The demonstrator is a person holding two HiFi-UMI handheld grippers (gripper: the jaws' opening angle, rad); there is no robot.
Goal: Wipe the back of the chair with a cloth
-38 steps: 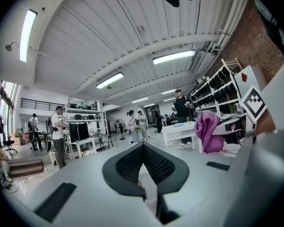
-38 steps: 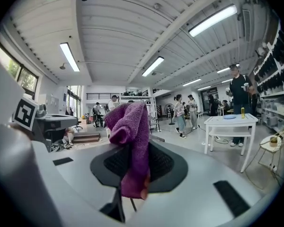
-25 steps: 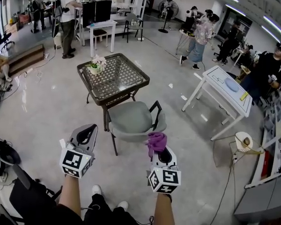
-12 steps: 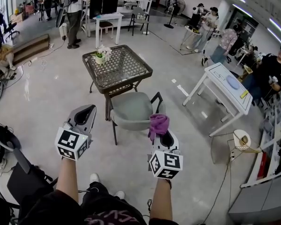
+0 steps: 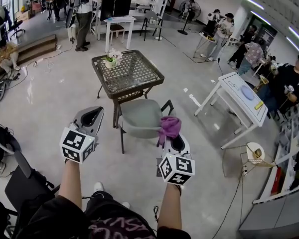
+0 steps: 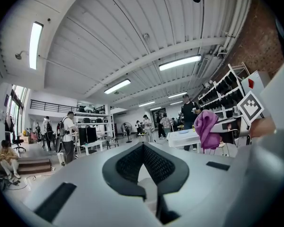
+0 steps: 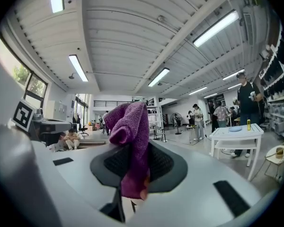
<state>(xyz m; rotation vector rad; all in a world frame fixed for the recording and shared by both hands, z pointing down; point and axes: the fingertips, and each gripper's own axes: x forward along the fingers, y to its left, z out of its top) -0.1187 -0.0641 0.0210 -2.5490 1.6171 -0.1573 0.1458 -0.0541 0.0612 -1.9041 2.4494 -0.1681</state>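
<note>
A grey chair (image 5: 139,118) with black arms stands on the floor ahead of me, tucked against a wicker table (image 5: 128,76). My right gripper (image 5: 171,135) is shut on a purple cloth (image 5: 169,127), which bunches up above its jaws (image 7: 128,141) just right of the chair. The cloth (image 6: 205,129) also shows at the right of the left gripper view. My left gripper (image 5: 92,116) hangs left of the chair, its jaws shut with nothing between them. Both grippers point upward and forward.
A small flower pot (image 5: 110,59) sits on the wicker table. A white table (image 5: 239,96) stands to the right, a stool (image 5: 254,153) beyond it. A black bag and chair (image 5: 10,158) lie at my left. Several people stand around the room.
I have stepped closer to the chair. Both grippers have risen a little, the purple cloth now beside the chair's right arm.
</note>
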